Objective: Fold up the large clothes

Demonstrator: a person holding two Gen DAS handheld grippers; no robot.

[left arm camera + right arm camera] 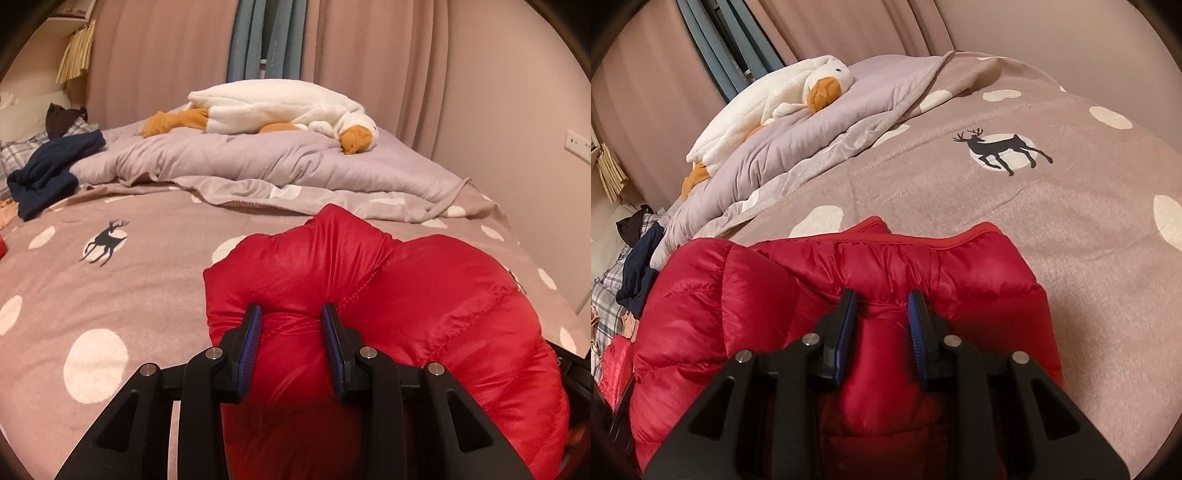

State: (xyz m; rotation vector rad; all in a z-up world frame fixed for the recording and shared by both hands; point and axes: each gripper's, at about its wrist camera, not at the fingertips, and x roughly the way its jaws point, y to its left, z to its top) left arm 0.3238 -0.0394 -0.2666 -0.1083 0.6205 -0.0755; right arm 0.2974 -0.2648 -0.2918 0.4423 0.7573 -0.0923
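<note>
A puffy red down jacket (pixel 424 295) lies bunched on the bed near the front edge. It also shows in the right wrist view (pixel 798 280), with its hem edge facing away. My left gripper (pixel 291 314) has a thick fold of the jacket between its blue pads (pixel 251 339), which pinch into the padding. My right gripper (pixel 882 299) likewise has a fold of the jacket between its blue pads (pixel 918 325). The jacket's lower part is hidden under both grippers.
The bed (pixel 110 295) has a taupe cover with white dots and deer prints. A rumpled lilac duvet (pixel 258 158) and a white goose plush (pixel 280 107) lie at the back. Dark blue clothes (pixel 48 170) and plaid fabric sit at the left. Curtains hang behind.
</note>
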